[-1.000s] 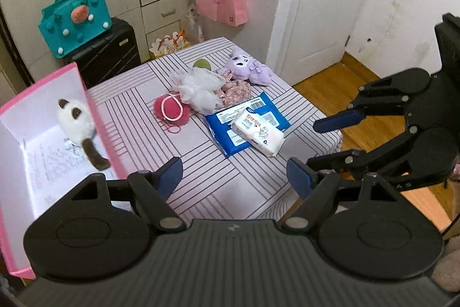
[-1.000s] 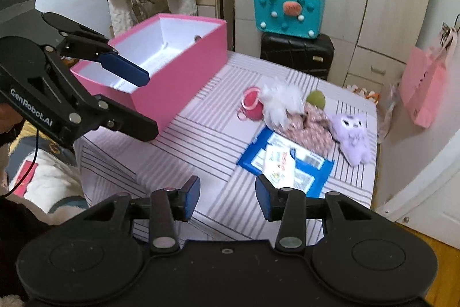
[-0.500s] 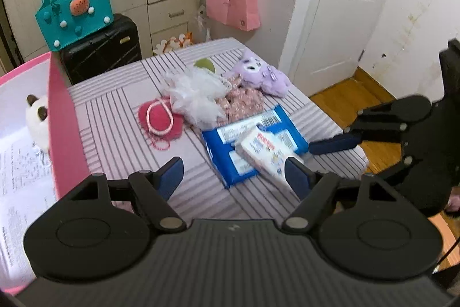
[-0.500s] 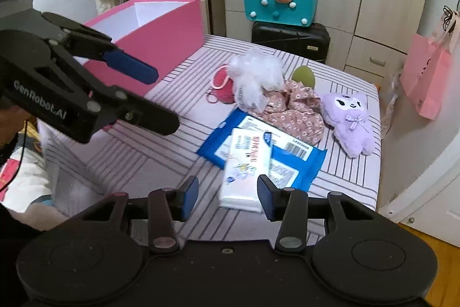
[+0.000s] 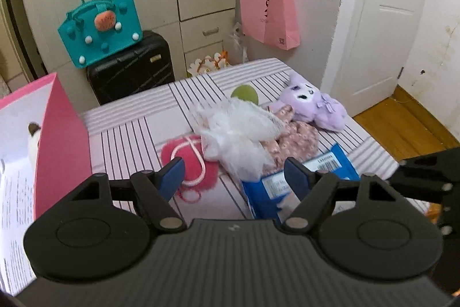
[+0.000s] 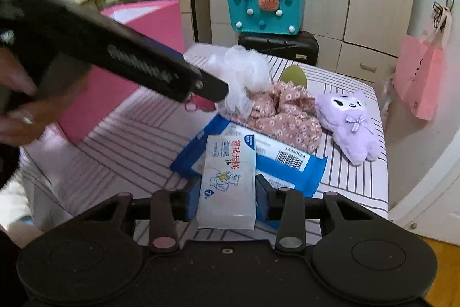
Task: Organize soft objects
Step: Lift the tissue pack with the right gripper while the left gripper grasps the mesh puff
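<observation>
1. Right tool [image 6: 227, 199]: jaws narrow and closing, with the white tissue pack [image 6: 228, 177] between them. The pads sit at the pack's two long edges; whether they press on it yet cannot be told.
2. Left tool [image 5: 234, 173]: jaws wide, nothing between them. It hangs over the middle of the table [image 5: 129, 134], above the red pouf [image 5: 187, 160] and the near edge of the white mesh ball [image 5: 235, 131].
3. Tissue pack: lies on the blue wipes pack [image 6: 287, 163], at the table's near side in the right wrist view.
4. Wipes pack: flat on the striped cloth, touching the floral fabric piece [image 6: 284, 114] behind it.
5. Mesh ball: rests on the floral piece, just beside the red pouf.
6. Green ball [image 5: 244, 94]: behind the mesh ball, near the far table edge.
7. Purple plush [image 6: 350, 125]: lies on its back beside the floral piece, at the table's door-side edge.
8. Pink box [image 5: 61, 140]: stands open at the table's other end. A cream-and-brown plush [image 5: 33, 140] shows partly inside it.
9. Person's hand [image 6: 17, 105]: grips the left tool's handle, at the left edge of the right wrist view.
10. Background: teal bag [image 5: 100, 28] on a black suitcase [image 5: 132, 65]; pink bag [image 5: 268, 15] hangs on the wall beside the door [image 5: 382, 19].
</observation>
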Motion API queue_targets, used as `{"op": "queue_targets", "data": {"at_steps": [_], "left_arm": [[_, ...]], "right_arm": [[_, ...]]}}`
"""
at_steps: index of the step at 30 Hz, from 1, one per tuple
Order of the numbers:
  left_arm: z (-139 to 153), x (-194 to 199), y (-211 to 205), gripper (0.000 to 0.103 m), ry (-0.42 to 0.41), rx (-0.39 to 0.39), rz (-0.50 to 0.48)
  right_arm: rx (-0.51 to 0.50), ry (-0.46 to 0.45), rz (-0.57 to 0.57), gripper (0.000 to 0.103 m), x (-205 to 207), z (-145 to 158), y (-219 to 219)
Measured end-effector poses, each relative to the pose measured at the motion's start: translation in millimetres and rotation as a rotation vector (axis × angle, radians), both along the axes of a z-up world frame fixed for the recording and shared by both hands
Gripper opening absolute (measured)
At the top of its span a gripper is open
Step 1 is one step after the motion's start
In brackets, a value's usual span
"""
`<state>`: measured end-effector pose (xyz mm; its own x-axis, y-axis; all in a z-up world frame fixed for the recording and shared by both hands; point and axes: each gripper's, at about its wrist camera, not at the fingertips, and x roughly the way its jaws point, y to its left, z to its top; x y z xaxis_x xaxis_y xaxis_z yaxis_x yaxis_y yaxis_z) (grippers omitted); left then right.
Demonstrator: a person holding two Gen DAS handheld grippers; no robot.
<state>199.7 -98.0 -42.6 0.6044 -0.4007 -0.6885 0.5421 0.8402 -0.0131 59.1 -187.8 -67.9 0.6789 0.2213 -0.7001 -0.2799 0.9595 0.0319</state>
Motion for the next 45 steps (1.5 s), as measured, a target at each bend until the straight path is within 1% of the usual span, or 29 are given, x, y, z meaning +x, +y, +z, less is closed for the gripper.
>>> {"op": "queue_targets", "data": {"at_steps": [4, 7, 10, 12, 16, 17, 18, 19, 20, 21, 22, 24, 25, 26, 27, 30, 36, 40, 45], "left_arm": [[-3, 7, -11, 0.075, -0.042, 0.021, -0.006], [-7, 15, -19, 0.075, -0.069, 0.024, 0.031], [-12, 22, -28, 0.076, -0.077, 0.035, 0.032], [-15, 25, -32, 0.076, -0.065, 0.025, 0.025], [-19, 32, -37, 0.075, -0.052, 0.010, 0.043], [-21, 34, -37, 0.073, -0.049, 0.011, 0.052], [-23, 36, -37, 0.069, -0.043, 0.009, 0.063], [-26, 38, -37, 0.068, -0.029, 0.006, 0.073], [-28, 41, -36, 0.064, -0.014, 0.001, 0.081], [-31, 43, -34, 0.055, 0.003, -0.010, 0.089], [-33, 45, -32, 0.050, 0.015, -0.022, 0.095], [-35, 43, -30, 0.037, -0.003, -0.024, 0.102], [-35, 41, -31, 0.035, -0.012, -0.018, 0.096], [-34, 40, -31, 0.030, -0.012, -0.019, 0.081], [-35, 39, -31, 0.028, -0.001, -0.024, 0.065], [-40, 39, -29, 0.026, 0.052, -0.045, 0.058], [-32, 26, -19, 0.024, -0.007, -0.103, 0.075], [-21, 14, -14, 0.024, -0.051, -0.117, 0.061], [-10, 2, -1, 0.024, -0.059, -0.147, 0.072]], "right_arm": [[-0.012, -0.017, -0.021, 0.045, 6, 4, -6], [-0.029, -0.019, -0.038, 0.045, 14, 1, -9], [-0.038, -0.021, -0.043, 0.045, 19, -1, -11], [-0.039, -0.022, -0.038, 0.045, 20, -1, -11], [-0.041, -0.021, -0.033, 0.045, 21, -3, -11], [-0.037, -0.020, -0.033, 0.045, 21, -3, -12], [-0.032, -0.017, -0.034, 0.045, 21, -4, -13], [-0.027, -0.012, -0.036, 0.046, 21, -6, -14], [-0.023, -0.009, -0.038, 0.046, 21, -7, -14], [-0.021, -0.005, -0.039, 0.046, 21, -9, -15], [-0.019, -0.004, -0.040, 0.046, 21, -10, -15], [-0.012, -0.007, -0.043, 0.046, 21, -11, -16], [-0.010, -0.006, -0.042, 0.046, 21, -11, -16], [-0.006, -0.005, -0.043, 0.046, 21, -11, -17], [-0.001, -0.004, -0.044, 0.046, 22, -11, -18], [0.006, -0.002, -0.048, 0.045, 23, -11, -19], [-0.003, -0.004, -0.060, 0.045, 22, -11, -16], [-0.032, -0.011, -0.059, 0.045, 21, -12, -12], [-0.032, -0.008, -0.072, 0.047, 23, -11, -10]]}}
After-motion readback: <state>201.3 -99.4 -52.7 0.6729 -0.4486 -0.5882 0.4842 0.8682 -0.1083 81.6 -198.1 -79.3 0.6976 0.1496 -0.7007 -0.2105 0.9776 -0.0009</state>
